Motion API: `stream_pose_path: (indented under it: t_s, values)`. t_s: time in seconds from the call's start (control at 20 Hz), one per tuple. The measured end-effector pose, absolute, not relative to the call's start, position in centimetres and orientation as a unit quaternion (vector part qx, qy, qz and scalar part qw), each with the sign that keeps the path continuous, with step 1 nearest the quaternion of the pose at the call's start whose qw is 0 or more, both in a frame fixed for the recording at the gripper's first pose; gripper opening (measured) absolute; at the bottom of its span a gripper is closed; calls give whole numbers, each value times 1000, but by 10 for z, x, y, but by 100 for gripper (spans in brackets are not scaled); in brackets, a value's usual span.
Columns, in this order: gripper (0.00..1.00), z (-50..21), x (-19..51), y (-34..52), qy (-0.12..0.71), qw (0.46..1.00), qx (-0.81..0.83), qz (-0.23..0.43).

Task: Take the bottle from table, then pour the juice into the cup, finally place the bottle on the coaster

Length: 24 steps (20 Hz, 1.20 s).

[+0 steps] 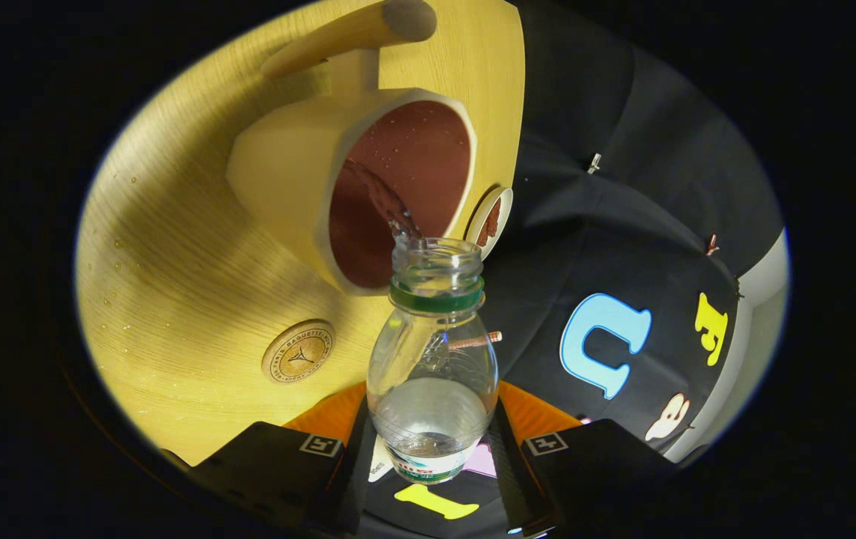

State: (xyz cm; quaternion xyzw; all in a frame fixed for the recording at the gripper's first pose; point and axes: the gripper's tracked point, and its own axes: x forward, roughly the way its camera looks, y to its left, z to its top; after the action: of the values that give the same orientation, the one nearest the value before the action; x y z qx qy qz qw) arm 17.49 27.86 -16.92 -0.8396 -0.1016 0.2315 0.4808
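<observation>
My gripper (431, 442) is shut on a clear plastic bottle (431, 374) with a green neck ring and no cap; both fingers press on its lower body. The bottle is tipped forward, its mouth at the rim of a cream cup (300, 172) with a reddish-brown inside. A thin stream of clear liquid (386, 202) runs from the mouth into the cup. The cup has a long wooden handle (345, 34). A round wooden coaster (299, 351) with an engraved mark lies on the table, beside the bottle and nearer than the cup.
The pale wooden table (173, 247) carries small water drops near its edge. A small round white-rimmed disc (489, 218) lies by the table's edge just past the cup. Beyond the table hangs the booth's black cloth wall (622, 224).
</observation>
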Motion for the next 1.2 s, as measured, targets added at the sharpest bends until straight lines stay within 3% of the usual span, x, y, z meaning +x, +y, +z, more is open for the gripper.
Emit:
stream_pose_path:
  t_s: [1.2]
  values:
    - [73, -161, 187, 291, -155, 392, -876, 232]
